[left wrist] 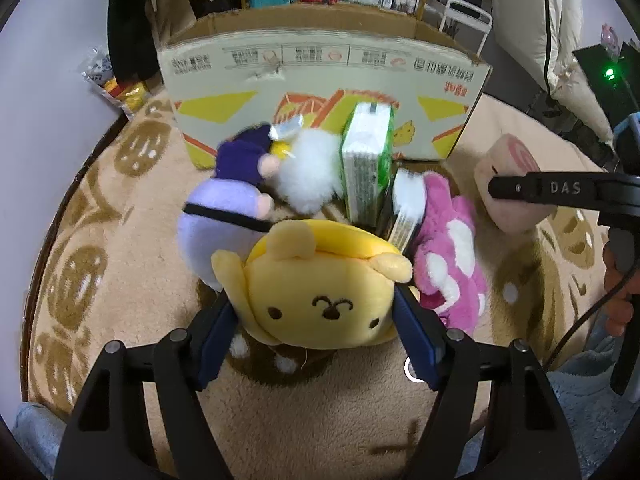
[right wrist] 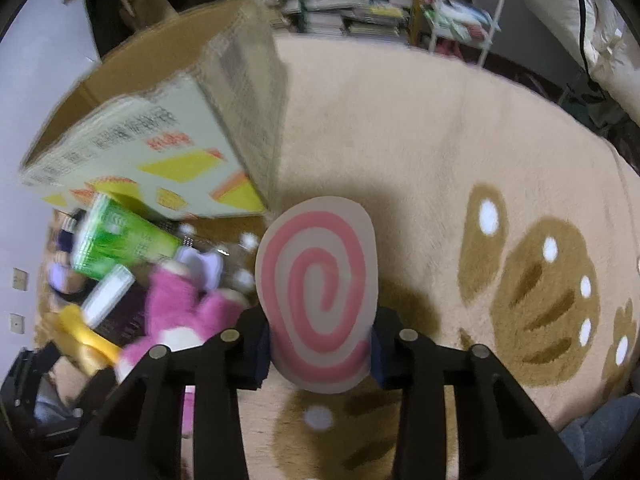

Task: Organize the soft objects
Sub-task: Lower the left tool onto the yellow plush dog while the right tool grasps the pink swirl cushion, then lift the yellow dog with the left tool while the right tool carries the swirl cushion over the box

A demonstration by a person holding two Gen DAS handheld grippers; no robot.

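My left gripper point(left wrist: 316, 316) is shut on a yellow dog plush point(left wrist: 316, 300) lying on the rug. Behind it lie a purple plush point(left wrist: 228, 204), a white fluffy plush point(left wrist: 308, 176), a pink plush point(left wrist: 448, 264) and a green tissue pack point(left wrist: 366, 160), in front of an open cardboard box point(left wrist: 320, 76). My right gripper point(right wrist: 320, 344) is shut on a pink-and-white swirl cushion point(right wrist: 320, 284) and holds it above the rug; it also shows in the left wrist view point(left wrist: 508, 184). The box point(right wrist: 160, 136) stands to its left.
A beige rug point(right wrist: 420, 140) with brown paw prints covers the floor. Shelves of books point(right wrist: 344, 4) and a white rack point(right wrist: 472, 8) stand at the back. A snack bag point(left wrist: 112, 84) lies left of the box. A small book point(left wrist: 406, 208) leans beside the pink plush.
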